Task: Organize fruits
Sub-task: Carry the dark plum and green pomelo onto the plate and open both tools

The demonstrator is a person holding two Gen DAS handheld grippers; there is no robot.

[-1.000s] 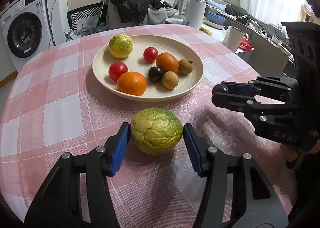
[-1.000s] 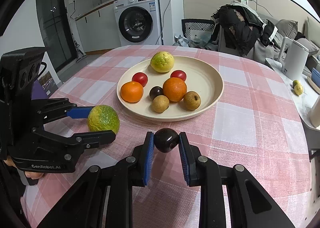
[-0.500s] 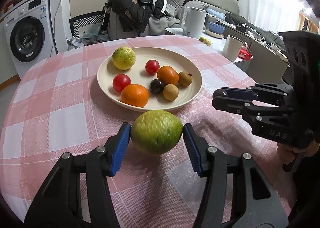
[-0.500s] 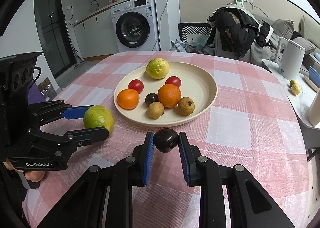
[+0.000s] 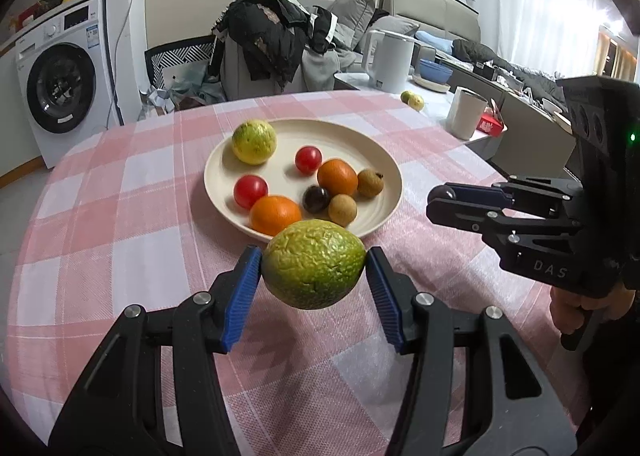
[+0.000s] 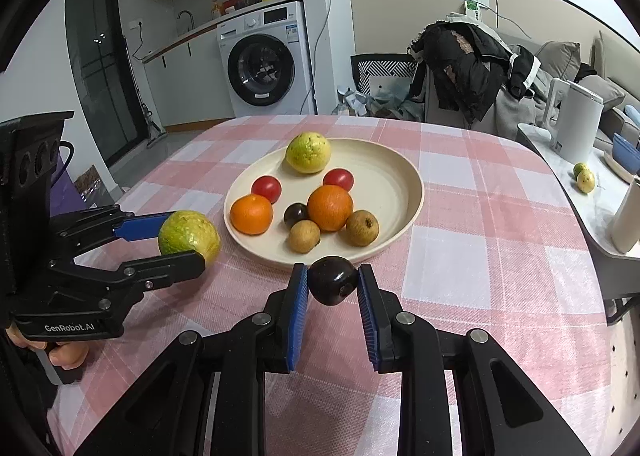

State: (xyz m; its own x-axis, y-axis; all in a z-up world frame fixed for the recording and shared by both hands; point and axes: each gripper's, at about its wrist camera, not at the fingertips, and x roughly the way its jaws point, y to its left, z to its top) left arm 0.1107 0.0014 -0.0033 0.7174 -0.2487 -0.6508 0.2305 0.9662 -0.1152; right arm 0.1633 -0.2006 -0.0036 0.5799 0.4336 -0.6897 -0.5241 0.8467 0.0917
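Fruit sits mostly on a cream plate [image 5: 384,172] near the middle of a bench covered by a pink-and-white checked cloth [image 5: 120,192]. On the plate: a yellow-green citrus [image 5: 254,141] at the far side, two red tomatoes [image 5: 308,160], two oranges [image 5: 337,177], a dark plum [image 5: 316,199] and two small brown fruits [image 5: 343,209] at the near side.

Left tool [image 5: 314,276]: both blue pads press the sides of a large green citrus [image 5: 314,263], which hangs clear of the cloth, just short of the plate's near rim. In the right wrist view this fruit [image 6: 189,233] lies to the left of the plate, close beside it.

Right tool [image 6: 333,282]: pads drawn narrow and clamped on a small dark round fruit [image 6: 333,281], held just short of the plate's near rim. In the left wrist view it lies to the right of the plate.

Part of a hand [image 5: 576,304] grips the right tool's handle.

Beyond the plate: a washing machine [image 6: 266,64] and a chair heaped with dark clothing [image 6: 464,56].
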